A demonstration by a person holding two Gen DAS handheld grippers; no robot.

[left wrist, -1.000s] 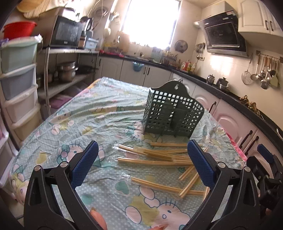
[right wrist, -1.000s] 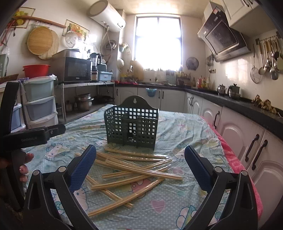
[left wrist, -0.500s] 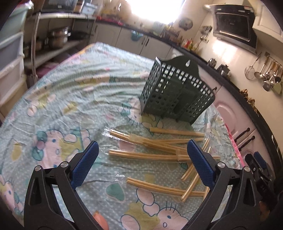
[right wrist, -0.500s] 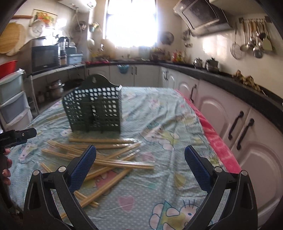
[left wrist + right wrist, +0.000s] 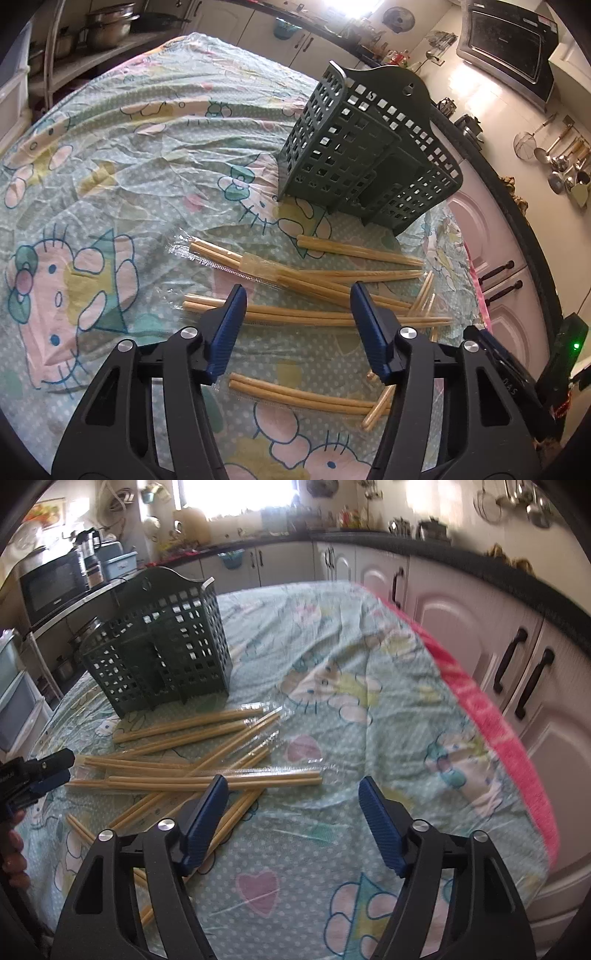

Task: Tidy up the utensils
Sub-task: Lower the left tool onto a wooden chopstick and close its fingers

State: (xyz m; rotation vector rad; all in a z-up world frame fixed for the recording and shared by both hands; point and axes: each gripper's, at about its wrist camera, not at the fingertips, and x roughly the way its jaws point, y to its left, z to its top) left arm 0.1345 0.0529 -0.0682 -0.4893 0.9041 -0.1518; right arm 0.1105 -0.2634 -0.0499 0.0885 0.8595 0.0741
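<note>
Surface: the surface [image 5: 122,155] was covered by a crumpled pale green cartoon-print cloth with a clear plastic sheet over it, and a pink edge showed on the side toward the white cabinets [image 5: 480,635].
Holder: a dark green lattice utensil holder [image 5: 354,147] stood upright on the surface, just beyond the pile of chopsticks (its tall back panel had a hanging hole).
Chopsticks: pale wooden chopsticks [image 5: 314,317] lay scattered and crossing one another in front of the holder, none inside it; several were in clear wrappers, and one wrapped pair [image 5: 243,264] lay nearest the holder's left corner.
Left claw: the left claw [image 5: 295,325] pointed down over the pile with its blue pads apart and closing; a long pair of chopsticks ran across the gap between them, with neither pad pressing on it.
Right claw: the right claw [image 5: 291,812] hung at the right end of the pile, its jaws closing with only cloth seen between them; its left pad overlapped some chopstick ends.
</note>
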